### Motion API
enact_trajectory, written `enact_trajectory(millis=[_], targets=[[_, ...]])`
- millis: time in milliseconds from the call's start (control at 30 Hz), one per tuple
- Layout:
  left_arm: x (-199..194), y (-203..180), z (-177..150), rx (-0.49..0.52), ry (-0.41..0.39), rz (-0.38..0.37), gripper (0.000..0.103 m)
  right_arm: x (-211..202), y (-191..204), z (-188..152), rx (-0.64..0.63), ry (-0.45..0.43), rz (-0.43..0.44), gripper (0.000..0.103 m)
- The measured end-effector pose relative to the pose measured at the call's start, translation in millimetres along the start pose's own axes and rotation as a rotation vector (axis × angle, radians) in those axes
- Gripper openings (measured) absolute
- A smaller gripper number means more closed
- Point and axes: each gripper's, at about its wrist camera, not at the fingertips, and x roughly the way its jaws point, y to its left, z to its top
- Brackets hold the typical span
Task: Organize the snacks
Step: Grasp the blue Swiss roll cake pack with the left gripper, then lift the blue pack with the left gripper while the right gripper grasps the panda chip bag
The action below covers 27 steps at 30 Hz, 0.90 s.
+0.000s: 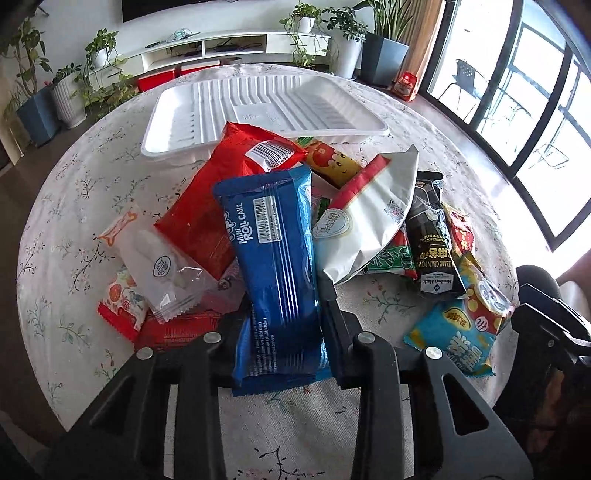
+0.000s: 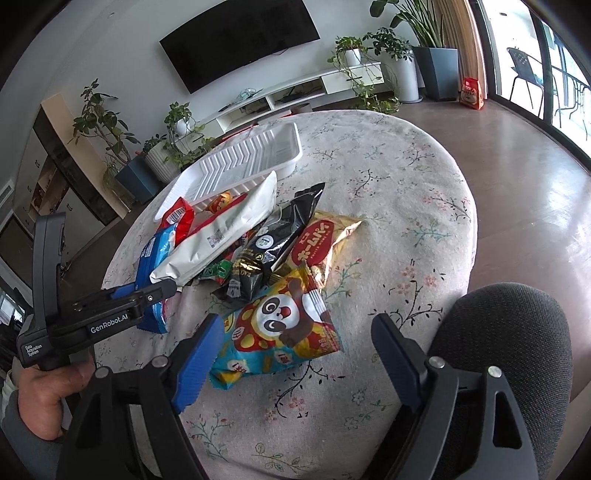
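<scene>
Left wrist view: one round floral-cloth table (image 1: 74,192) carries one white ribbed tray (image 1: 177,107) at its far side, snacks heaped near it. The left gripper (image 1: 284,306) is clamped on one blue "Mini ROLL CAKE" pack (image 1: 273,258). One black "Member's Mark" pack (image 1: 432,240) lies right. The right gripper (image 2: 295,350) hovers, fingers spread, around one panda bag (image 2: 284,328).

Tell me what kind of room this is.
Most likely a home living room: a wall-mounted television above a low white media shelf, potted plants along the wall, and a round table with a floral cloth holding snack packets.
</scene>
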Motion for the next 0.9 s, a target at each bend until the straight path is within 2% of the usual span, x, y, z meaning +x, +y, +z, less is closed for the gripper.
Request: enact_trajectory(millis=[300,667,733,800,900], targets=[[-15,6,-6,-0.011,-0.035,-0.069,0.026,2,2,0,0.001,0.03,0.002,0.085],[-51,19,-57,-0.102,-0.076,-0.213,0.026,12,15,-5,0.028,0.114,0.046,0.088],[-57,19,-67,-0.103,-0.1,-0.241,0.026,16,14,-4,0.065,0.142,0.085,0.089],[-61,16,-71,-0.1,-0.119,-0.26,0.026,20,3,-3,0.17,0.192,0.133,0.089],[-63,16,-73,-0.097,-0.141,-0.292,0.026,17,-7,0,0.241,0.211,0.094,0.089]])
